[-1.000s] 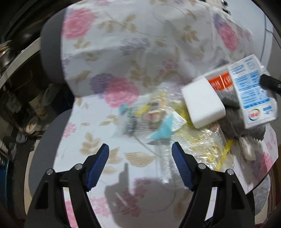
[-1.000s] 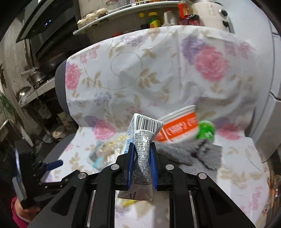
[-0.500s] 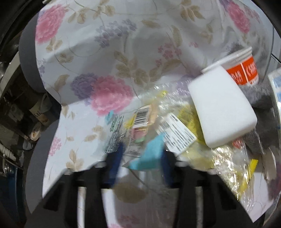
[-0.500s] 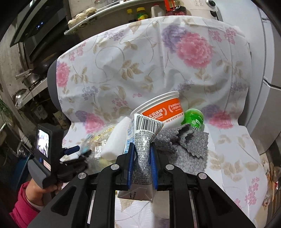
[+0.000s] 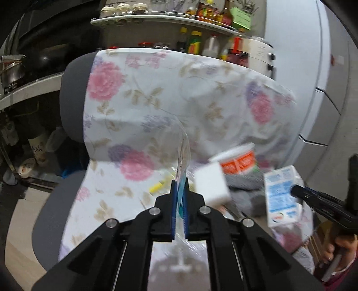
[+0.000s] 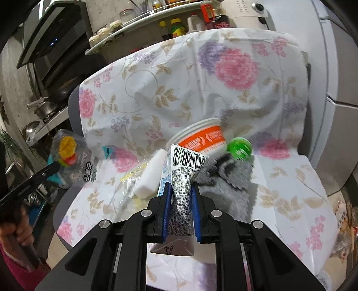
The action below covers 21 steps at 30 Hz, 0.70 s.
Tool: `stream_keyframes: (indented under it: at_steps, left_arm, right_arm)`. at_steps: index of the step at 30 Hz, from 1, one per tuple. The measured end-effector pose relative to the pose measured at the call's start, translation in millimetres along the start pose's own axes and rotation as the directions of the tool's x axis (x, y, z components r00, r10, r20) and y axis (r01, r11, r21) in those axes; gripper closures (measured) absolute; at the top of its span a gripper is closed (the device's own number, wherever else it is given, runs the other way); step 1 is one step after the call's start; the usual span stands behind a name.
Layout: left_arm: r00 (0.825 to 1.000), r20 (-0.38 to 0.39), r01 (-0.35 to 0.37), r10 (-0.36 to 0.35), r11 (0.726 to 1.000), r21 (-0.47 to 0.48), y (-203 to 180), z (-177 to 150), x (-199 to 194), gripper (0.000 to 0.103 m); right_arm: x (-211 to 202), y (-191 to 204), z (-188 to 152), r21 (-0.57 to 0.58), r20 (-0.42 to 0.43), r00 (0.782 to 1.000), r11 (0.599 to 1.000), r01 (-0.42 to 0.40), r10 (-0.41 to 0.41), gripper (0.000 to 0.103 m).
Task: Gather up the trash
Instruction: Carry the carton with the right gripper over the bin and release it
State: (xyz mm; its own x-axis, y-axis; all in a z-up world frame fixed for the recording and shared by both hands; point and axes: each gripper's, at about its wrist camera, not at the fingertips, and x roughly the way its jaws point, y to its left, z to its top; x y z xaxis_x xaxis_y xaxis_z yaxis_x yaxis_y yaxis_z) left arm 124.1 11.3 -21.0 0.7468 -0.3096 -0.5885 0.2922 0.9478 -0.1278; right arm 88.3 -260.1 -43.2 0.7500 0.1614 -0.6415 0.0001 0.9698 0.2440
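My left gripper (image 5: 179,187) is shut on a clear plastic snack wrapper (image 5: 184,154), which stands edge-on above the blue pads, lifted off the seat. In the right wrist view the same wrapper (image 6: 69,156) hangs at the left, with yellow and red print. My right gripper (image 6: 180,187) is shut on a flattened milk carton (image 6: 184,165) with a barcode; the carton (image 5: 280,197) also shows at the right of the left wrist view. More trash lies on the flowered seat: an orange-and-white cup (image 6: 201,138), a white foam block (image 6: 148,178), a grey cloth (image 6: 226,181), a green round thing (image 6: 239,147) and crumpled clear plastic (image 6: 127,181).
The trash lies on a grey chair draped in a floral cloth (image 5: 179,94). Behind it a shelf (image 5: 170,20) carries bottles and jars. A pale fridge (image 5: 324,67) stands to the right, pots and a counter (image 5: 20,89) to the left. A hand (image 6: 13,230) holds the left gripper's handle.
My left gripper went from open above the wrapper pile to shut on the clear wrapper and rose with it. The right gripper drifted sideways, still clamped on the carton.
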Motion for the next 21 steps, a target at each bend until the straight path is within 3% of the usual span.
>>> stream_keyframes:
  at_steps: [6, 10, 15, 19, 20, 21]
  left_arm:
    - [0.996, -0.015, 0.084, -0.083, 0.996, 0.023, -52, -45, -22, 0.101]
    - [0.975, -0.039, 0.222, -0.220, 0.971, 0.085, -93, -65, -27, 0.101]
    - [0.916, -0.136, 0.397, -0.377, 0.902, 0.171, -158, -92, -13, 0.100]
    - [0.853, -0.237, 0.512, -0.465, 0.833, 0.210, -209, -113, 3, 0.101]
    - [0.825, -0.275, 0.553, -0.493, 0.803, 0.221, -226, -121, 7, 0.101]
    - [0.811, -0.294, 0.573, -0.505, 0.787, 0.229, -236, -126, 8, 0.101]
  right_arm:
    - [-42, -35, -28, 0.032, 0.007, 0.996, 0.996, 0.085, -0.085, 0.084]
    - [-81, -67, -52, 0.078, 0.020, 0.986, 0.984, 0.163, -0.165, 0.084]
    - [-126, -107, -87, 0.152, 0.014, 0.963, 0.953, 0.263, -0.268, 0.084]
    - [-166, -139, -120, 0.209, -0.010, 0.928, 0.907, 0.367, -0.373, 0.084]
    - [-174, -145, -126, 0.220, -0.014, 0.919, 0.895, 0.388, -0.395, 0.084]
    - [-187, -153, -136, 0.237, -0.023, 0.903, 0.875, 0.421, -0.428, 0.084]
